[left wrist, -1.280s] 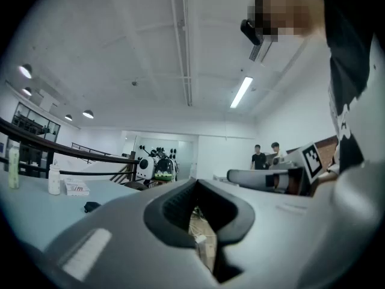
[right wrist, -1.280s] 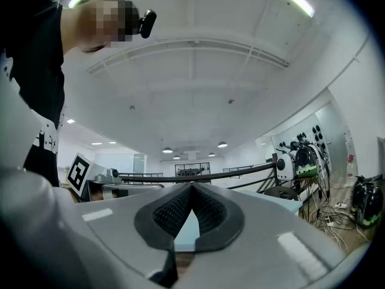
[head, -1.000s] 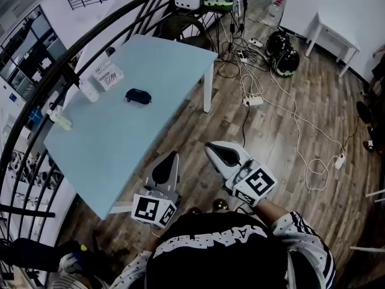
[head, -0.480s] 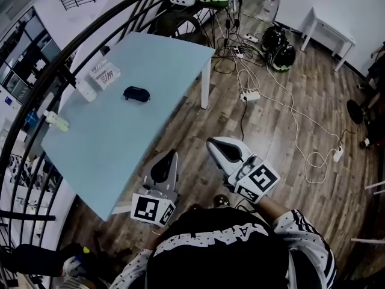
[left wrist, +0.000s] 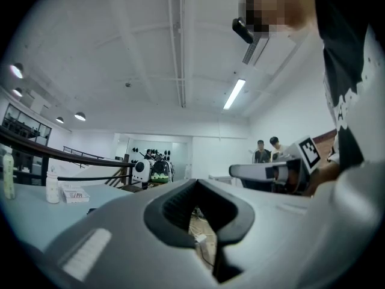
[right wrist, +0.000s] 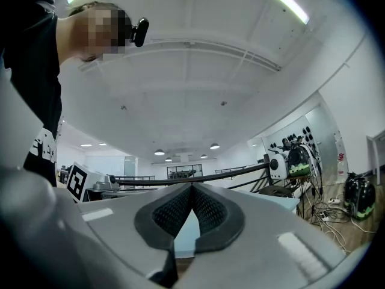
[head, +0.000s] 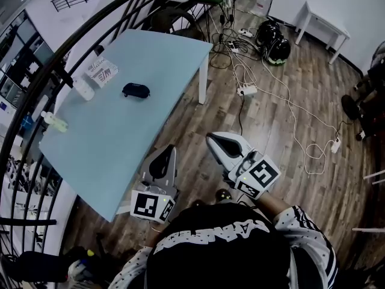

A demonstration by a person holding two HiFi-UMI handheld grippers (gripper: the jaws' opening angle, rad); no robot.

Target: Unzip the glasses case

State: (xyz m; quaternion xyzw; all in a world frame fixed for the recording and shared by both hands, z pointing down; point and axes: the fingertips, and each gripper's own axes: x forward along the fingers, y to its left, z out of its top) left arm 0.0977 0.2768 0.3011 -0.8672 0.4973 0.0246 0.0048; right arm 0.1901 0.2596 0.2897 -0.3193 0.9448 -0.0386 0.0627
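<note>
**Untouched on the far tabletop**

Small and dark, lying loose on the far part of the pale blue table (head: 120,143): glasses case (head: 136,91), zip too small to make out. Just to its far left, a white bottle (head: 84,89) and a printed packet (head: 103,74), apart from the case. Much nearer, off the table's near right edge and above the wooden floor (head: 289,161), left gripper (head: 168,152) and right gripper (head: 213,142), each clenched on nothing and well apart from the case. Unzipping judged not yet begun.

Hazards from here, as a judgement:
- Dragging the light case across the smooth top, by pulling the zip tab without pinning the shell with the other gripper.
- Losing the tiny tab from between the pads.
- Shoving the case into the bottle, through a hasty approach.
- Arriving with the jaws closed, leaving no room to take tab or shell.
</note>
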